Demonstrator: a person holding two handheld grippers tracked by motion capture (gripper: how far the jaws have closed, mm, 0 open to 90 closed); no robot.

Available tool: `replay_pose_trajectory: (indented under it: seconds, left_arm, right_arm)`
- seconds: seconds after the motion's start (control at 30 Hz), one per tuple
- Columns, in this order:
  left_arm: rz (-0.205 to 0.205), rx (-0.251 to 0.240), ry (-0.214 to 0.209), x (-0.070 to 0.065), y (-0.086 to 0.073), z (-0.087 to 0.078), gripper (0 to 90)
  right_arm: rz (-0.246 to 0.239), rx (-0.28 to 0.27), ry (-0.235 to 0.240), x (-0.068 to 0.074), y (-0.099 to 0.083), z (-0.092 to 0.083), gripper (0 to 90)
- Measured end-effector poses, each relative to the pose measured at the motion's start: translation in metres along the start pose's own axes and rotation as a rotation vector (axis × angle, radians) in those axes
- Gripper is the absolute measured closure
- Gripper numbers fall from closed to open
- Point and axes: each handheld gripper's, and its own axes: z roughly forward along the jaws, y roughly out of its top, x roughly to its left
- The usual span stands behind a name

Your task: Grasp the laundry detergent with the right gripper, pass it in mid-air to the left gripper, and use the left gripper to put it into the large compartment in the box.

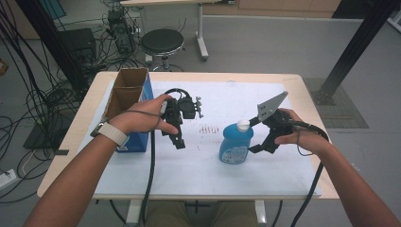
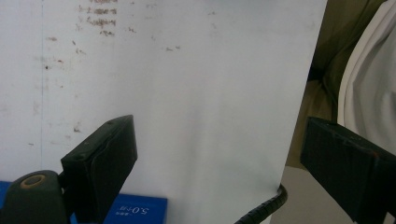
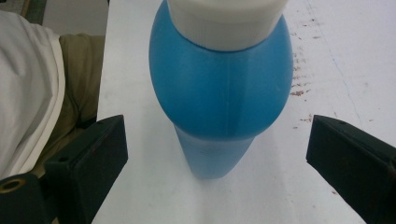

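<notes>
Approach step: my right gripper (image 1: 257,147) brackets the blue bottle (image 1: 235,145) at frame centre, jaws released. Next I clench on it; my left gripper (image 1: 179,142) waits released.

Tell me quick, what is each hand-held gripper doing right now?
Left hand-held gripper: open, holding nothing, above the white table cover.
Right hand-held gripper: open, jaws either side of the blue bottle, not gripping it.

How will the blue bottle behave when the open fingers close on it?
The blue bottle looks smooth and rounded, so it may slip. It stands upright, taller than wide, so a side push could tip it. The right gripper is open around it.
</notes>
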Motion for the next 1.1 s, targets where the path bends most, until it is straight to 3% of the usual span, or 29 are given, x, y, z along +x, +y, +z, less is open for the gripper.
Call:
replay_pose_trajectory:
  seconds: [1.1]
  left_arm:
    - [-0.007, -0.009, 0.003, 0.0008, -0.0031, -0.0007, 11.5]
  right_arm:
    - [0.004, 0.002, 0.004, 0.0012, -0.0001, 0.0025, 5.2]
